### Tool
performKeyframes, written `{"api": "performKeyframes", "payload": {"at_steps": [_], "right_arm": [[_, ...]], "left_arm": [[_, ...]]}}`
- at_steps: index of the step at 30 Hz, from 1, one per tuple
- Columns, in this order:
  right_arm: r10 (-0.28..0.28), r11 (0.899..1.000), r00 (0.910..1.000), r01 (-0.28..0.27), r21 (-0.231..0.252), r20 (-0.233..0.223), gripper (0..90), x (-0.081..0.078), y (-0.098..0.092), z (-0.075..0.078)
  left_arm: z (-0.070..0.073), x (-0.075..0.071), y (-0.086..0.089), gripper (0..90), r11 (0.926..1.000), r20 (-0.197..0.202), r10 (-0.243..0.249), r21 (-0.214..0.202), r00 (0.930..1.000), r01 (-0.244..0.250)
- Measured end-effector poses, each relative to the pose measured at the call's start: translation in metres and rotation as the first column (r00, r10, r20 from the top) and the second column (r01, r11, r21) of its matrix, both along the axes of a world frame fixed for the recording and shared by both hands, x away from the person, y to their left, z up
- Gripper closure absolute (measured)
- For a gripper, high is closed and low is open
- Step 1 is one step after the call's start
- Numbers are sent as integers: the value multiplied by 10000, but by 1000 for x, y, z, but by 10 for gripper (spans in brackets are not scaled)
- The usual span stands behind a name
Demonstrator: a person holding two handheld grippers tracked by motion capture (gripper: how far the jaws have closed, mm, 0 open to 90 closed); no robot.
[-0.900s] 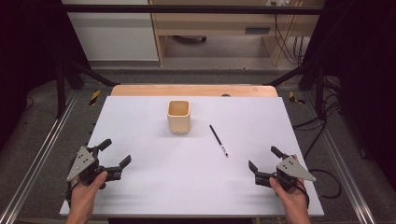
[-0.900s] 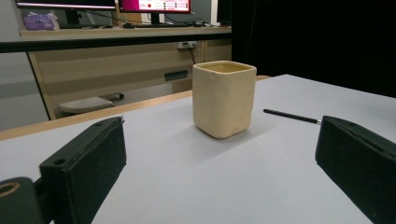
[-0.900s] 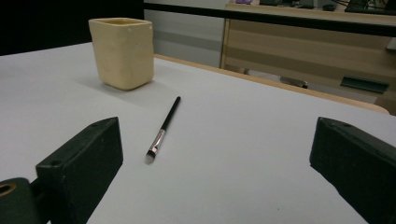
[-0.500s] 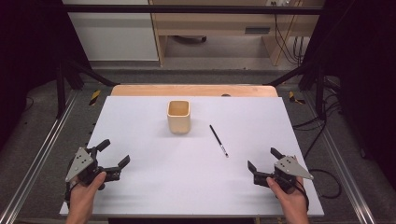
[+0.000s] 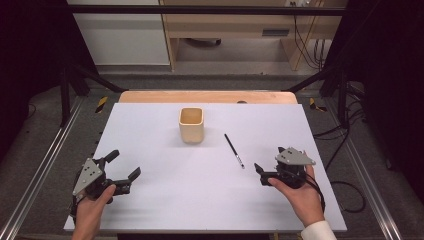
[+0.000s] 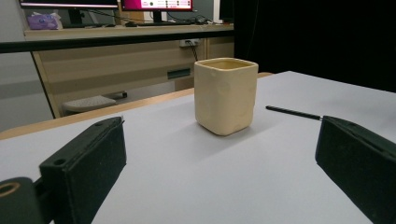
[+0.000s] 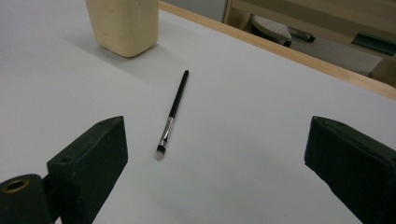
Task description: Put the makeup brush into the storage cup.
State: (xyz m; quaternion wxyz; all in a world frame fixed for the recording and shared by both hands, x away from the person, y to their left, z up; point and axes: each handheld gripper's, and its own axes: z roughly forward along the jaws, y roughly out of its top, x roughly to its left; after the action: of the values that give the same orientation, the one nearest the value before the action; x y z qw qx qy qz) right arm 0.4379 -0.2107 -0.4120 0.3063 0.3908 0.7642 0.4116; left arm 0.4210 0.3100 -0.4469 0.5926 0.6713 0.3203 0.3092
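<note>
A cream square cup (image 5: pixel 191 124) stands upright at the back middle of the white board (image 5: pixel 150 125). A thin black brush (image 5: pixel 234 150) with a silver ferrule lies flat to the cup's right, bristles toward me. My right gripper (image 5: pixel 269 159) hovers just right of the brush tip, open, nothing between its jaws. Along the right gripper (image 7: pixel 215 135) the brush (image 7: pixel 173 112) lies ahead, slightly left, with the cup (image 7: pixel 123 25) beyond. My left gripper (image 5: pixel 124 164) is open and empty near the front left corner. Along the left gripper (image 6: pixel 218 154) I see the cup (image 6: pixel 225 95) and brush (image 6: pixel 293 112).
A wooden table edge (image 5: pixel 210 96) runs behind the white board. Metal rails (image 5: pixel 40 165) flank the table on both sides, with cables (image 5: pixel 345 190) on the floor at the right. A wooden desk (image 5: pixel 235 30) stands beyond the table.
My right gripper has moved a little forward and left, closer to the brush's bristle end. The left gripper, cup and brush have stayed put.
</note>
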Motion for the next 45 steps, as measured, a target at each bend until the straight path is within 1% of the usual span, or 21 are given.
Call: {"api": "performKeyframes", "payload": {"at_steps": [1,2,3,4,5,6,7,9,10,11,14,15,16,17,18,20,24,27,31,37,45], "right_arm": [[5,9998,9999,-8,-185,-131,79,3,2,3],[5,9998,9999,-8,-185,-131,79,3,2,3],[6,9991,9977,-35,-433,-671,93,10,6,9],[6,9991,9977,-35,-433,-671,93,10,6,9],[68,9987,9954,-116,-497,-954,92,13,8,12],[191,9980,9942,-254,-585,-1061,92,20,13,18],[191,9980,9942,-254,-585,-1061,92,20,13,18],[268,9966,9922,-360,-741,-1214,75,26,17,22],[283,9964,9914,-382,-755,-1277,67,29,19,24],[328,9961,9878,-448,-757,-1525,65,36,24,26],[372,9955,9849,-512,-792,-1692,69,41,29,27],[362,9939,9830,-543,-964,-1802,69,46,34,26],[362,9939,9830,-543,-964,-1802,69,46,34,26],[397,9905,9808,-638,-1215,-1910,70,51,40,26],[384,9901,9808,-633,-1255,-1914,70,52,41,26],[400,9896,9799,-659,-1278,-1952,70,54,43,26],[319,9887,9794,-602,-1376,-1994,68,60,50,25],[283,9895,9784,-566,-1333,-2049,68,63,55,24],[224,9881,9720,-572,-1431,-2340,69,68,61,18],[186,9848,9664,-621,-1625,-2566,74,75,67,12],[-42,9891,9588,-378,-1422,-2840,86,88,76,4]], "left_arm": [[0,1,-1,14,10000,-29,-29,73,10000,29],[0,1,-1,14,10000,-29,-29,73,10000,29],[-1,2,-1,14,10000,-42,-16,87,10000,17],[-1,2,0,14,10000,-69,28,54,10000,-28],[-1,3,0,14,10000,-86,68,41,9999,-67],[-2,3,1,14,9999,-98,116,28,9999,-116],[-1,2,1,14,9999,-93,158,40,9998,-158],[0,0,2,14,9998,-23,191,53,9998,-191],[1,-1,2,15,9998,-13,183,-21,9998,-183],[1,-2,3,14,9997,25,210,-116,9998,-210],[1,-4,3,14,9997,10,198,-105,9998,-198],[1,-4,3,15,9998,-2,151,-97,9999,-151],[1,-4,3,14,9998,-2,151,-97,9999,-151],[1,-6,2,14,10000,25,86,-11,10000,-86],[1,-6,1,15,10000,46,43,25,10000,-44],[1,-6,0,15,10000,50,-4,34,10000,4],[1,-6,-5,14,9993,50,-167,337,9998,165],[1,-6,-6,15,9989,73,-216,410,9997,213],[0,-5,-5,15,9992,53,-158,378,9999,155],[0,-4,-4,14,9991,18,-177,392,9998,177],[0,-4,0,15,9994,9,-138,325,9999,137]]}}
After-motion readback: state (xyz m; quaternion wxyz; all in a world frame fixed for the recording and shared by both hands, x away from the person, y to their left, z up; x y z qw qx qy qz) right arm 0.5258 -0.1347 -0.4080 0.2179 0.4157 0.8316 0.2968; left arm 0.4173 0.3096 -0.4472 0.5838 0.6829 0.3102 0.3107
